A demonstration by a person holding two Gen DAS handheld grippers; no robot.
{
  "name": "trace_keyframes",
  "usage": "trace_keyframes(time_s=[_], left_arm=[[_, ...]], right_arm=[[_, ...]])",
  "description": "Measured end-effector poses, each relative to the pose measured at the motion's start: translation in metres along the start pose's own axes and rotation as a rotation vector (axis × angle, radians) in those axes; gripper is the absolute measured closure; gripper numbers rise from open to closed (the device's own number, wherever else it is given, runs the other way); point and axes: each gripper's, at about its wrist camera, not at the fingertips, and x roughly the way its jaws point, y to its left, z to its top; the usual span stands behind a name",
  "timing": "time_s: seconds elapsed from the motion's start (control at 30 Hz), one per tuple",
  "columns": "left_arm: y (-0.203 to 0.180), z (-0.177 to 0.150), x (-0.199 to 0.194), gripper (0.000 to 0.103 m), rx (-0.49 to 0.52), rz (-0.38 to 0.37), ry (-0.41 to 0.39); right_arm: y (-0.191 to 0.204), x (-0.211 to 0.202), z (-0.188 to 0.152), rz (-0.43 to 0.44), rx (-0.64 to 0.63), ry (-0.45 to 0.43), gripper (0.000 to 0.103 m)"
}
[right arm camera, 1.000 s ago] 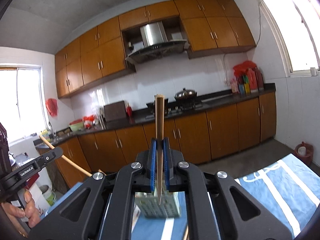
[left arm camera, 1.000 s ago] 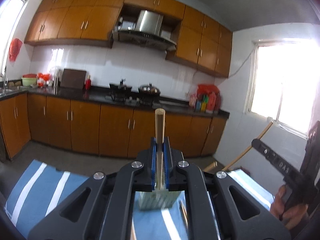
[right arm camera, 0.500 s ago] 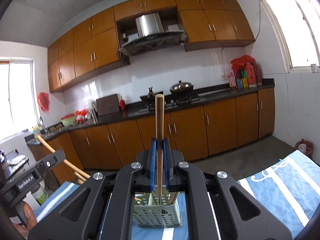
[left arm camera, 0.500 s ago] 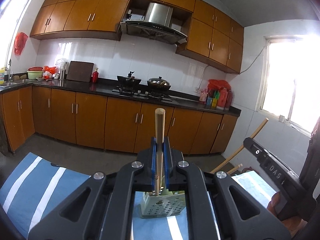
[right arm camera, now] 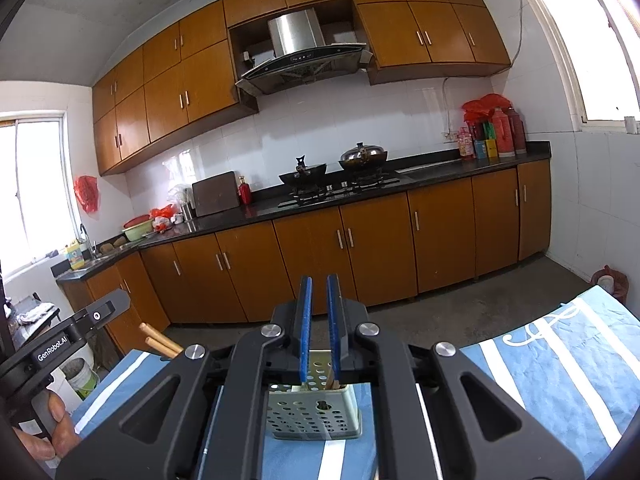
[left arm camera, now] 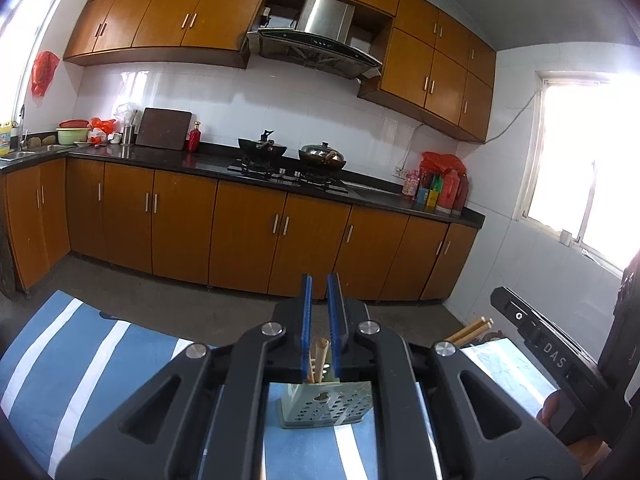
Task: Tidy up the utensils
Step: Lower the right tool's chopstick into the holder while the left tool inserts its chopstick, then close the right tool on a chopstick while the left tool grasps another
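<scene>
Standing open with nothing between them, the jaws of the left gripper [left arm camera: 320,312] and the right gripper [right arm camera: 319,312] hover above the perforated holder [left arm camera: 322,404], where half a second ago each clamped an upright wooden chopstick. The chopsticks [left arm camera: 318,360] now lean inside the holder, just below and ahead of the jaws, so both appear delivered. The holder sits on the striped blue cloth [right arm camera: 560,368] covering the bench, and any remaining utensils would come next.
</scene>
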Motion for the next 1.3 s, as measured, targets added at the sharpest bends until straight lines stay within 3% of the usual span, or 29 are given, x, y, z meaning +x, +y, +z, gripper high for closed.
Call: trace_keyframes(time_s=[0.2, 0.33, 0.53, 0.63, 0.73, 0.97, 1.03, 1.07, 1.13, 1.3], left_arm=[[0.009, -0.003, -0.034, 0.082, -0.004, 0.011, -0.016], [0.027, -0.028, -0.051, 0.081, 0.013, 0.045, 0.041], [0.071, -0.102, -0.035, 0.080, 0.019, 0.124, 0.276], [0.093, -0.137, -0.025, 0.080, -0.018, 0.142, 0.387], [0.103, -0.160, -0.019, 0.080, -0.039, 0.140, 0.450], [0.101, -0.175, -0.012, 0.080, -0.031, 0.114, 0.499], [0.096, -0.177, -0.009, 0.080, -0.027, 0.107, 0.508], [0.095, -0.178, -0.008, 0.080, -0.024, 0.104, 0.513], [0.092, -0.182, -0.005, 0.080, -0.019, 0.097, 0.525], [0.085, -0.190, 0.005, 0.080, -0.013, 0.082, 0.554]], right_arm=[[-0.015, -0.033, -0.005, -0.033, -0.003, -0.001, 0.094], [-0.035, -0.042, -0.030, -0.092, 0.005, 0.083, 0.094], [-0.069, -0.016, -0.121, -0.122, 0.069, 0.416, 0.094], [-0.071, -0.007, -0.160, -0.099, 0.111, 0.533, 0.094], [-0.063, 0.003, -0.188, -0.080, 0.119, 0.618, 0.094], [-0.043, 0.017, -0.202, -0.080, 0.060, 0.663, 0.094], [-0.042, 0.020, -0.203, -0.089, 0.046, 0.670, 0.088], [-0.041, 0.021, -0.204, -0.098, 0.036, 0.670, 0.079], [-0.041, 0.017, -0.205, -0.106, 0.021, 0.662, 0.077], [-0.041, 0.017, -0.208, -0.144, -0.044, 0.655, 0.095]])
